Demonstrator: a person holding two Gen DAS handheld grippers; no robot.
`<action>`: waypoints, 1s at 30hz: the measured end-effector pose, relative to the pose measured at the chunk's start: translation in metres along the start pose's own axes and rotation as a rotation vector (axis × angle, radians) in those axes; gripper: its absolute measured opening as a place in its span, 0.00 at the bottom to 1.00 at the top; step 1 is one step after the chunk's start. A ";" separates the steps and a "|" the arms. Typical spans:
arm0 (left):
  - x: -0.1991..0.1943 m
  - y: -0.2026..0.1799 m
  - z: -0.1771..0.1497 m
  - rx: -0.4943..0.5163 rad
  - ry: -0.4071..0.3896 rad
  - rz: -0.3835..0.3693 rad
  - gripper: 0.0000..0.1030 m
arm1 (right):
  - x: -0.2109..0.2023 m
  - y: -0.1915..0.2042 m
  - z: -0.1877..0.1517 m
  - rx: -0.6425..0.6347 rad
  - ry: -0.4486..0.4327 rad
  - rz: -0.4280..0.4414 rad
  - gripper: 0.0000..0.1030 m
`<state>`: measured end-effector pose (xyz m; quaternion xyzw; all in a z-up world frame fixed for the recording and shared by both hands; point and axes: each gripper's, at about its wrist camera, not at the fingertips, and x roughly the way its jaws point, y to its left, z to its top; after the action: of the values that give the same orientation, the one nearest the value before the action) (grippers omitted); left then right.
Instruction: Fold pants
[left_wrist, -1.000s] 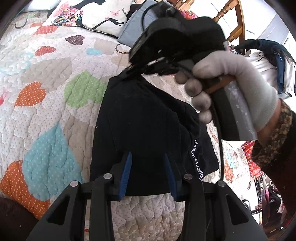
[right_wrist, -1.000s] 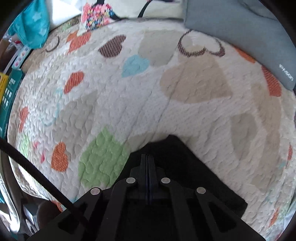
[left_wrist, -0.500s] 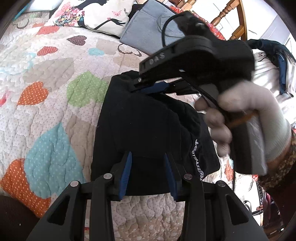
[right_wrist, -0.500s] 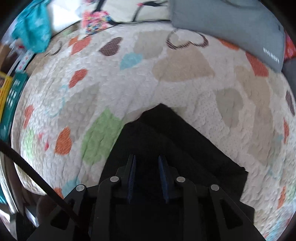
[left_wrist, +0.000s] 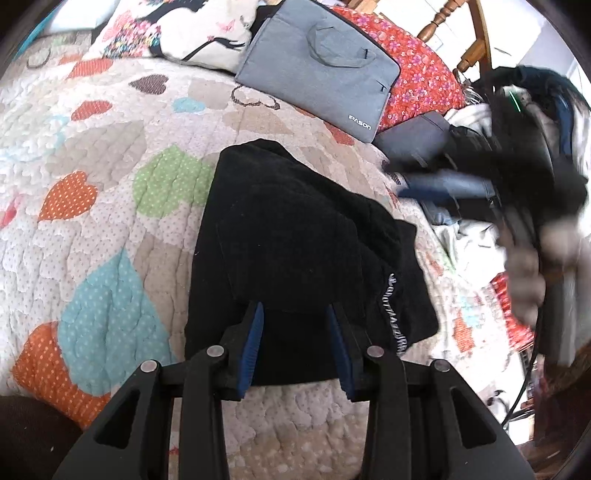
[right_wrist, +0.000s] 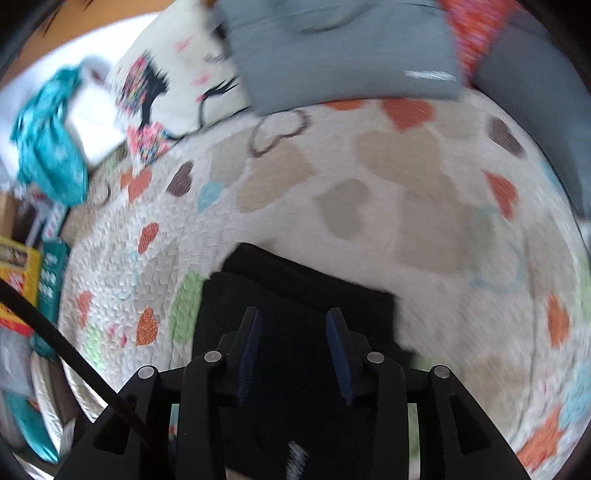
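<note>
Black folded pants lie on the heart-print quilt, just below the grey laptop bag. Left gripper open, hovering at the pants' near edge. Right gripper has just been opening, nothing clamped, above the pants, blurred.

Left gripper, right gripper: black linkage frames, silver pivot screws, blue finger pads. Black cable at eight o'clock.

Heart quilt on the bed, grey bag up top, flowery pillow beside it, red flower cloth behind.
</note>
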<state>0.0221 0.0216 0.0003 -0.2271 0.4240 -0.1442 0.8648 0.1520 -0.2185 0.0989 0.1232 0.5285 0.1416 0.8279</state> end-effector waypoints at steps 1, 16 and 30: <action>-0.006 0.002 0.004 -0.018 0.006 -0.012 0.35 | -0.007 -0.014 -0.006 0.037 -0.008 0.011 0.44; 0.011 0.000 0.133 0.077 0.080 0.195 0.35 | -0.026 -0.116 -0.096 0.251 -0.029 0.164 0.50; 0.150 0.001 0.178 0.161 0.306 0.383 0.36 | -0.007 -0.074 -0.003 0.100 -0.090 0.378 0.54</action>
<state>0.2538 0.0039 -0.0046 -0.0486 0.5723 -0.0438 0.8174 0.1544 -0.2901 0.0772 0.2676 0.4648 0.2623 0.8022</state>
